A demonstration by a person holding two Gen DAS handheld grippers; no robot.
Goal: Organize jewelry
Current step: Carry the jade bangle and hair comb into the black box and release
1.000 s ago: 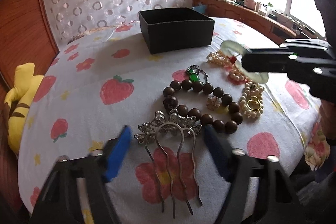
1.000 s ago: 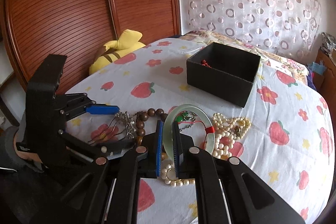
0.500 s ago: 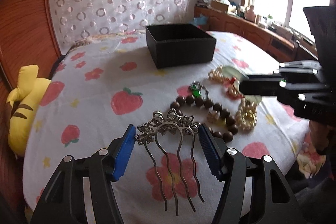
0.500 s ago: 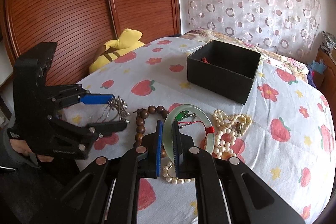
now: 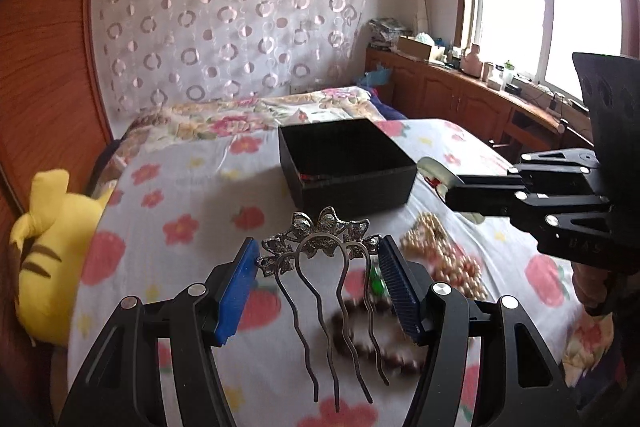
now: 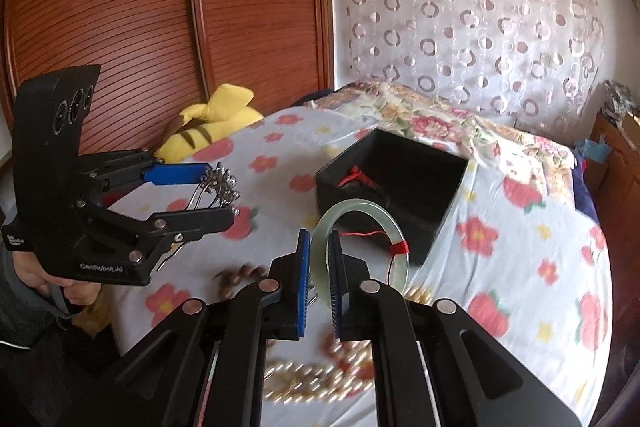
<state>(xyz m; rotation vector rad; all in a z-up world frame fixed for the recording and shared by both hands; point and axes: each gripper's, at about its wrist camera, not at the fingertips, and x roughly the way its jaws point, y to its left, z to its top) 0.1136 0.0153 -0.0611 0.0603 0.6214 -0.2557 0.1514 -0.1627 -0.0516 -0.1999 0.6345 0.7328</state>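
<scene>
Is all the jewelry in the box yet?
Not yet. The black box holds something with a red cord. The left gripper holds the silver hair comb, the right gripper the jade bangle. Pearls and wooden beads remain on the bed.

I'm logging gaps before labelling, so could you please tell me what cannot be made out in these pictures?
- Square black cardboard box: left wrist view, near wall hides its contents.
- Brown wooden bead bracelet: left wrist view, motion-blurred behind the silver hair comb.
- Cream pearl strands: right wrist view, blurred, partly behind the right hand-held gripper.
</scene>
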